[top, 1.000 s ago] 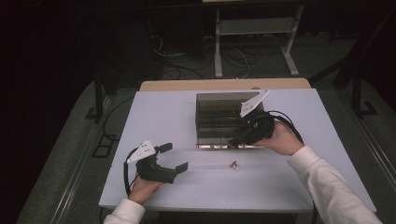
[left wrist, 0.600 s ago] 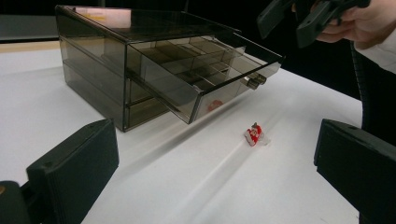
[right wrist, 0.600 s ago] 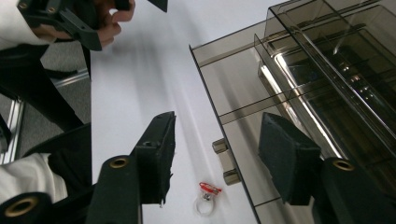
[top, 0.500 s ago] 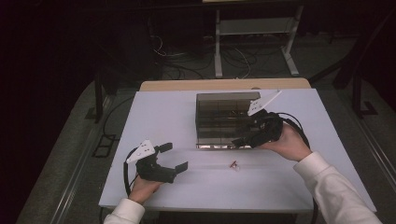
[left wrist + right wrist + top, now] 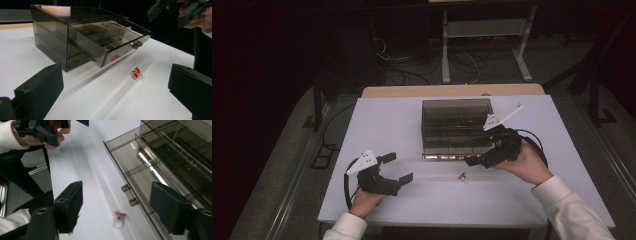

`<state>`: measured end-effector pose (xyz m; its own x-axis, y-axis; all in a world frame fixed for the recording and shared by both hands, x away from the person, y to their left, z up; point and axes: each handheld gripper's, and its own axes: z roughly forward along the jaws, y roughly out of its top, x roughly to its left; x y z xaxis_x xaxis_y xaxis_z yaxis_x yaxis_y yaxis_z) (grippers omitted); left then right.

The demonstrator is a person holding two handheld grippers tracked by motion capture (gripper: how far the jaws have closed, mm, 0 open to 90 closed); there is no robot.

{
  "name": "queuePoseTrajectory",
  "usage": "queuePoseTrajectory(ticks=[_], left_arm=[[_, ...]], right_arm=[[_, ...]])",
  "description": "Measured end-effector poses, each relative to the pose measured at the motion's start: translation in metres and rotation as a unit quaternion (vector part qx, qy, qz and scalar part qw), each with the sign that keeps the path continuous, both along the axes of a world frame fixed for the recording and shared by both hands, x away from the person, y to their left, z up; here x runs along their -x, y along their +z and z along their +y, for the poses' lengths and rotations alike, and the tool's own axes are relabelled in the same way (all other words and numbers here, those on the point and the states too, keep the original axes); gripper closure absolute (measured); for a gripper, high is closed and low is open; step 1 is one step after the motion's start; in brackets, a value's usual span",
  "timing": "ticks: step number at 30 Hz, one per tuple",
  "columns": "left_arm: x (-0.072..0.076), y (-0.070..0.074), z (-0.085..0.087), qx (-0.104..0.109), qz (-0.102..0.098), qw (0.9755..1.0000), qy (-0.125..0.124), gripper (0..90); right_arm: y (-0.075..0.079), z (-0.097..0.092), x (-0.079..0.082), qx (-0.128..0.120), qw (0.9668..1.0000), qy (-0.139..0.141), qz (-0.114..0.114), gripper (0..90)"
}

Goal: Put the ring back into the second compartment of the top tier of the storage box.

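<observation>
A smoky clear drawer box [image 5: 456,117] stands at the table's middle back, its top drawer [image 5: 110,47] pulled out, with a small knob [image 5: 137,44] on the front. A tiny red-topped ring [image 5: 463,176] lies on the white table just before the drawer, also seen as the ring [image 5: 118,218] and the ring [image 5: 135,73]. My right gripper [image 5: 476,159] hovers at the drawer's front right corner. Its jaws have just been opening and hold nothing; the knobs [image 5: 133,201] lie beyond them. My left gripper [image 5: 399,167] rests open and empty at the front left.
The white table [image 5: 387,125] has free surface left of the box and along the front. A metal stand [image 5: 484,40] and cables sit on the dark floor behind the table. The right gripper's cable [image 5: 534,140] loops beside the box.
The right gripper has drawn back from the drawer front toward the right and near side, and its jaws stand wider. The left gripper has kept still.
</observation>
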<state>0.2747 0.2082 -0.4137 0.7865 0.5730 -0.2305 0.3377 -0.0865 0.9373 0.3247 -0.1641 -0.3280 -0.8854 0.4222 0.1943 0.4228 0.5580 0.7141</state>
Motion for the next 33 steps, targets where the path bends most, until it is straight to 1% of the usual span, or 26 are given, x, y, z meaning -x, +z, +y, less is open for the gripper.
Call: queuePoseTrajectory(ticks=[7,10,11,19,24,33], left_arm=[[0.0,0.0,0.0,0.0,-0.001,1.0,0.0,0.0],[0.0,0.0,0.001,0.0,-0.001,1.0,0.001,0.0],[0.0,0.001,0.001,0.0,-0.001,1.0,0.001,0.0],[0.0,0.001,0.001,0.001,-0.002,1.0,0.002,0.0],[0.001,0.001,0.001,0.001,-0.002,1.0,0.002,0.0],[0.001,0.001,0.001,0.002,-0.003,1.0,0.002,0.0]], right_arm=[[-0.005,-0.002,0.01,0.002,0.9999,-0.013,0.007,14.9],[-0.009,-0.003,0.014,0.002,0.9998,-0.021,0.006,13.1],[-0.01,-0.003,0.016,0.003,0.9996,-0.025,0.009,11.9],[-0.019,-0.004,0.025,0.004,0.9985,-0.054,0.013,0.1],[-0.024,-0.002,0.031,0.007,0.9977,-0.067,0.013,0.0],[-0.037,0.004,0.038,0.007,0.997,-0.074,0.021,0.0]])
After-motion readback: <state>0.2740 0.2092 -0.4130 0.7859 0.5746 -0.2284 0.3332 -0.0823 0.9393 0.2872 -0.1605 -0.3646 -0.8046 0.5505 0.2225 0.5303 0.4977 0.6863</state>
